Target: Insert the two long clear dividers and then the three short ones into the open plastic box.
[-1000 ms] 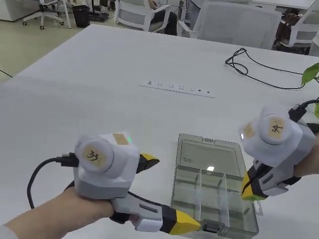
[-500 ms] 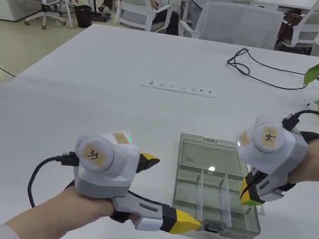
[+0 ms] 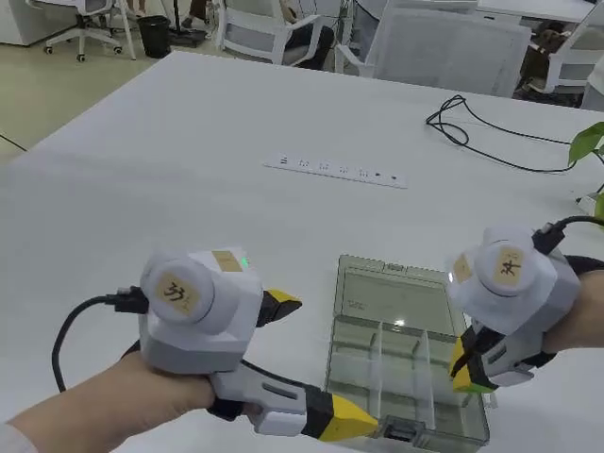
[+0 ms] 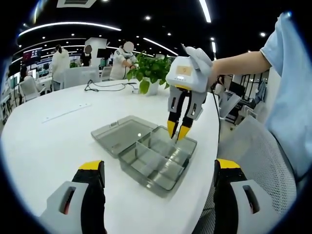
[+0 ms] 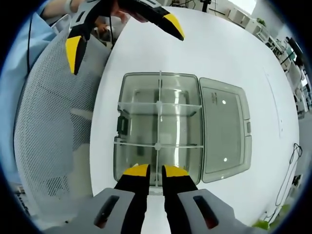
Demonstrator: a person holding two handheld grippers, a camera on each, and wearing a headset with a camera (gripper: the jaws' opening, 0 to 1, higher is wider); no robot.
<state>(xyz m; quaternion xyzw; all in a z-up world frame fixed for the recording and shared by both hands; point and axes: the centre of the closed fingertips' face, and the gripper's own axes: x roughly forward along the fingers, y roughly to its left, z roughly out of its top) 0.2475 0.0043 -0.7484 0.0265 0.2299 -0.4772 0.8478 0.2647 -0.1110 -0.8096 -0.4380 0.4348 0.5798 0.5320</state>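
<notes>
The clear plastic box [image 3: 336,363] lies open near the table's front edge, with its lid [image 3: 401,294] flat behind it. Clear dividers cross inside it. In the right gripper view one long clear divider [image 5: 158,122] runs down the box [image 5: 134,122] to my right gripper [image 5: 156,170], whose jaws are nearly closed on its near end. That right gripper [image 3: 465,370] hangs over the box's right end, tips down [image 4: 178,130]. My left gripper [image 3: 316,361] rests left of the box, jaws wide open and empty [image 4: 159,165]. It also appears beyond the box [image 5: 123,36].
A flush power strip [image 3: 344,172] sits mid-table, with a black cable [image 3: 481,127] at the back right and a plant leaf [image 3: 587,142] at the right edge. Office chairs [image 3: 453,42] stand behind. A mesh chair [image 5: 53,122] sits just off the table edge beside the box.
My right gripper has come down and slightly inward over the box's right end. The left gripper and the box have stayed put.
</notes>
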